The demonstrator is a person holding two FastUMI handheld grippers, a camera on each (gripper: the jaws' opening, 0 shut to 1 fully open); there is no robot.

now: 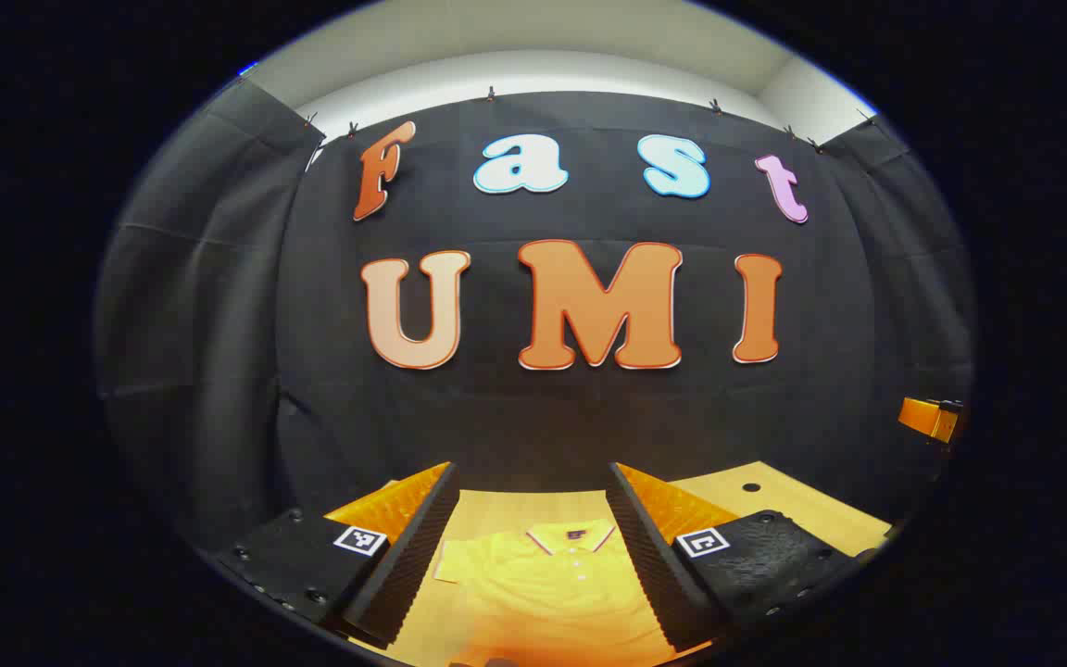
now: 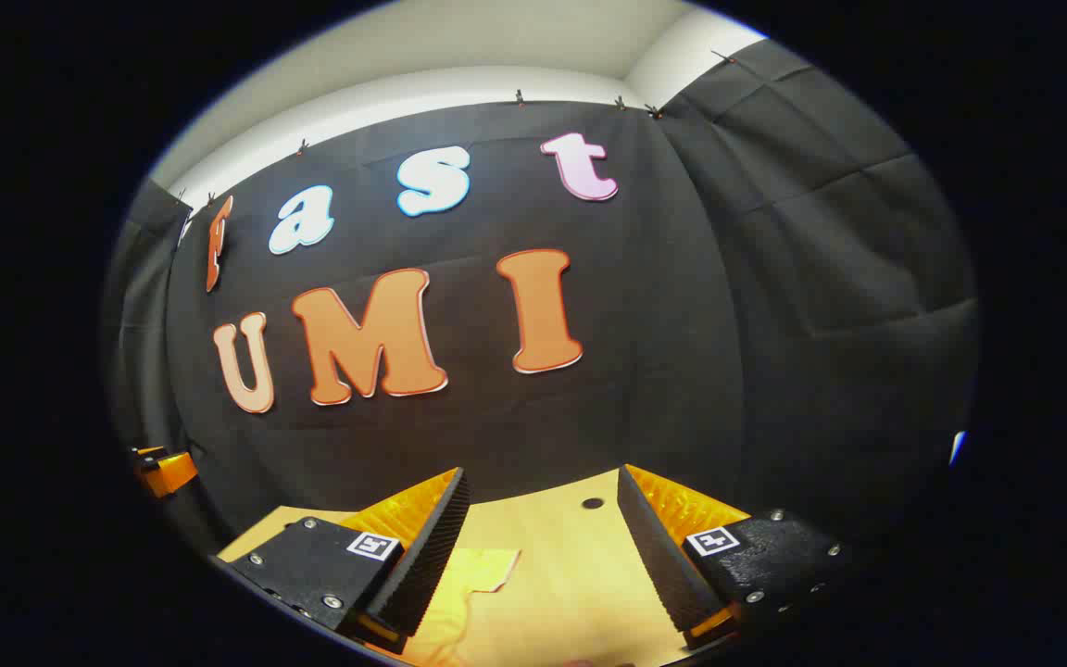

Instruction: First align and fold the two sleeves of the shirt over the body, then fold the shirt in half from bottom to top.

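Note:
A yellow polo shirt (image 1: 543, 584) lies flat on the wooden table (image 1: 774, 496), collar toward the booth wall, its left sleeve spread out to the side. My left gripper (image 1: 533, 477) hangs above it, open, with the collar and chest showing between its fingers. In the right gripper view, one yellow sleeve (image 2: 478, 567) lies spread on the table (image 2: 580, 556). My right gripper (image 2: 541, 482) is open above the bare wood just right of that sleeve, holding nothing. The lower part of the shirt is hidden in both views.
Black cloth walls close the booth behind and at both sides of the table. A small dark hole (image 2: 592, 503) marks the tabletop near its far edge. Part of the other gripper (image 1: 930, 417) shows at the right edge of the left gripper view.

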